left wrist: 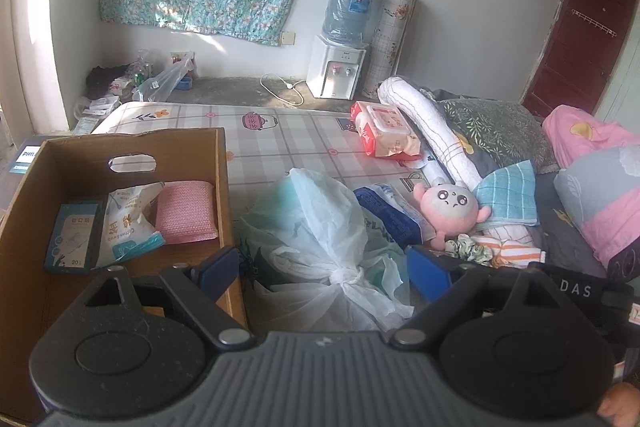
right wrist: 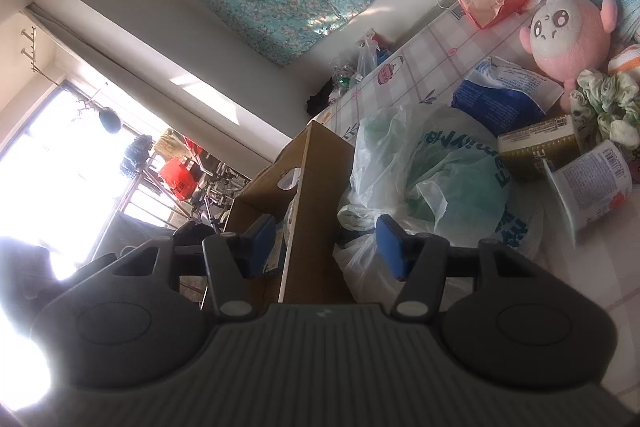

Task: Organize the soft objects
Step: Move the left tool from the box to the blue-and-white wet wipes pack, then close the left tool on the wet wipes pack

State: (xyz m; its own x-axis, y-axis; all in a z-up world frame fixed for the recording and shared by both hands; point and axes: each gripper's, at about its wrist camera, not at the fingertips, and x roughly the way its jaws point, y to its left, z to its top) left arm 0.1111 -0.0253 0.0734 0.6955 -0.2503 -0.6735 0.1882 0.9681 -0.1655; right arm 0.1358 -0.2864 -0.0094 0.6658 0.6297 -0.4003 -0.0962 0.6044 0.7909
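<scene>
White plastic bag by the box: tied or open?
Tied. The white plastic bag is knotted at its neck, facing the left gripper, loose ends trailing. Contents cannot tell.

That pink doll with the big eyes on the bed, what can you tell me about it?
The pink plush doll looks soft and round, with a pale face, large glossy eyes, a tiny frown, stubby pink ears and limbs. It lies on the patterned bed sheet, leaning against a folded teal checked towel, beside a blue packet. Neither gripper touches it.
</scene>
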